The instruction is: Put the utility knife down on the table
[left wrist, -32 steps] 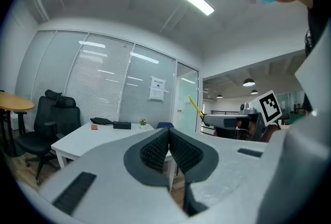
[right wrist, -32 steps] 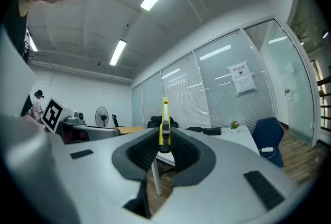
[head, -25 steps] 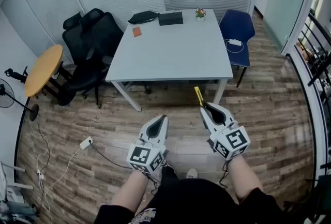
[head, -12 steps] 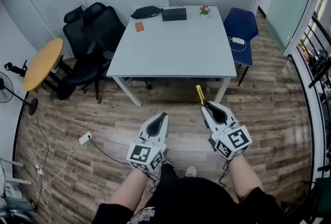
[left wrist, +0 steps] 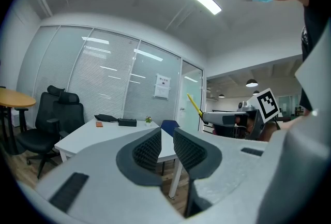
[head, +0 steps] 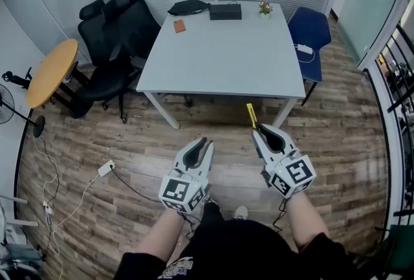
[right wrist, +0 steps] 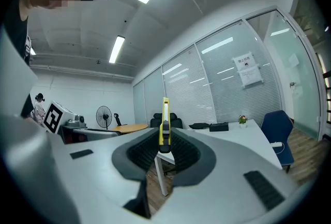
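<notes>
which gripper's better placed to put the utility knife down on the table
Right. The right gripper is shut on the yellow utility knife and points toward the white table. The left gripper has just been opening its jaws, with nothing between them.

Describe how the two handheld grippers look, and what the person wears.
The light grey, tapered left gripper and right gripper each carry a white cube with black square markers and dark ribbed pads. The person wears a black top.
</notes>
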`<state>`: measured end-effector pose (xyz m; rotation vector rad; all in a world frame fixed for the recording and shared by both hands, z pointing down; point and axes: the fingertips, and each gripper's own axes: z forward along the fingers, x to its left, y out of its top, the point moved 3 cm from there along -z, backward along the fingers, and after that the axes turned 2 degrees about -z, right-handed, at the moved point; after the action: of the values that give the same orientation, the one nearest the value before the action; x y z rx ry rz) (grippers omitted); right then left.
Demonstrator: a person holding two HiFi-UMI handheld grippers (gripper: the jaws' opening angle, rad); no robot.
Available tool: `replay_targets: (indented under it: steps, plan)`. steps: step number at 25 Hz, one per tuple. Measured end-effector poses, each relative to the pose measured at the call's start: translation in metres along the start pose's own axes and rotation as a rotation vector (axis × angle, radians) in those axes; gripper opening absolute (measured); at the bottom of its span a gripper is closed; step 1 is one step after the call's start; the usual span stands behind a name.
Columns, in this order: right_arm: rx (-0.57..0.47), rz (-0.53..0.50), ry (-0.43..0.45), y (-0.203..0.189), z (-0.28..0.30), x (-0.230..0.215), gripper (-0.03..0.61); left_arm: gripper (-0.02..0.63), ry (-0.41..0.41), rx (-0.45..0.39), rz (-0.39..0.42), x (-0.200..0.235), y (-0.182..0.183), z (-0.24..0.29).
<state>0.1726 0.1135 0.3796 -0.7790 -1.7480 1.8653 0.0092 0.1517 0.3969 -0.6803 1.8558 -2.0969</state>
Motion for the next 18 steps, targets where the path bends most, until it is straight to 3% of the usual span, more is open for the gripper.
replay_targets:
  steps: [18]
  plan:
    - [0.011, -0.006, -0.032, 0.002, 0.148, 0.017, 0.069, 0.087, -0.041, -0.001, -0.008, 0.143, 0.023, 0.024]
